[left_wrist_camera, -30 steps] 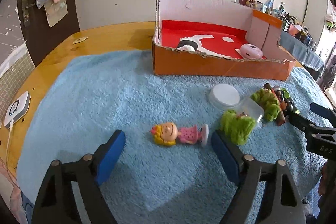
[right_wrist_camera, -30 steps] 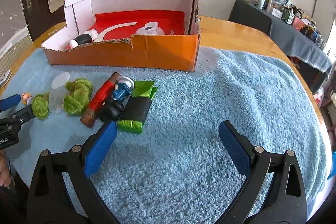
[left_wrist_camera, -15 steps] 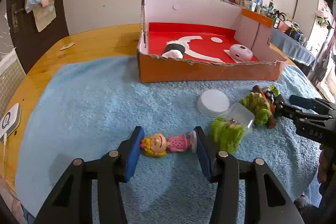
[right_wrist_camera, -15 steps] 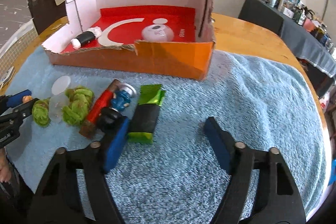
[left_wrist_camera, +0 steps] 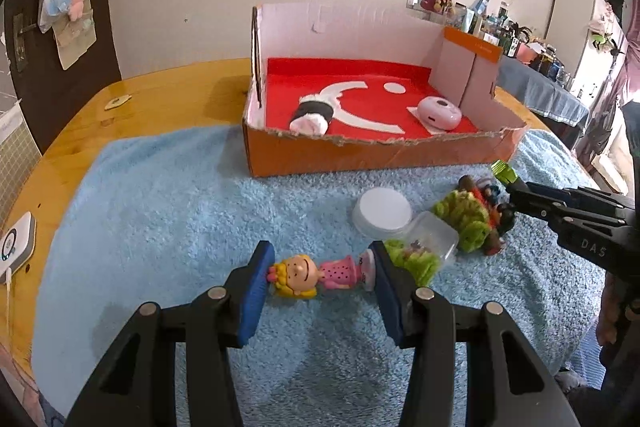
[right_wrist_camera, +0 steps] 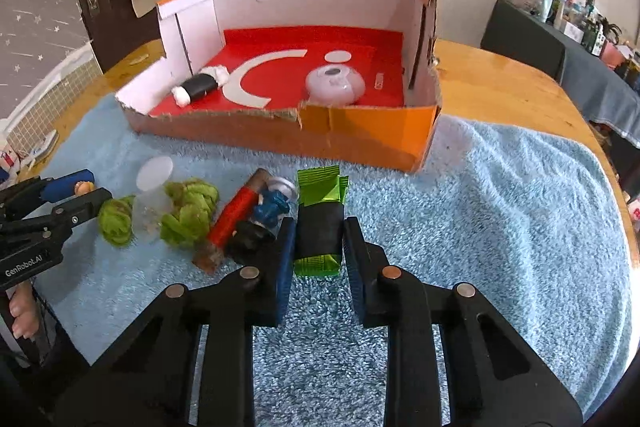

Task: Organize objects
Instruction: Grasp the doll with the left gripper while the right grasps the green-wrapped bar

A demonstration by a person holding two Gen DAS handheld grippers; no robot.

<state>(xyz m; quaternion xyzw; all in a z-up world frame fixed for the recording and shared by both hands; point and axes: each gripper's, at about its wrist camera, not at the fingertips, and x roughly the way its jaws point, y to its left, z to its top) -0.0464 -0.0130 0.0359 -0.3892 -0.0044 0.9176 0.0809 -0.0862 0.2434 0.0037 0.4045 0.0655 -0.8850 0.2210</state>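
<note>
My left tongs pinch the stiff, light doll end to end. My right tongs squeeze the soft, crinkly packet at its waist; box at twelve o'clock.

Both grippers go from wide open to closed: left gripper now pinches the doll figure end to end; right gripper clamps the green-black packet, apparently in contact.

blonde girl figurine in pink dress lies flat on blue towel, head left, feet right. green-and-black foil snack packet lies flat, long axis near-to-far, right of red cylinder and blue smurf figure. open orange cardboard box sits far side, holding black-white roll and pink round gadget.
</note>
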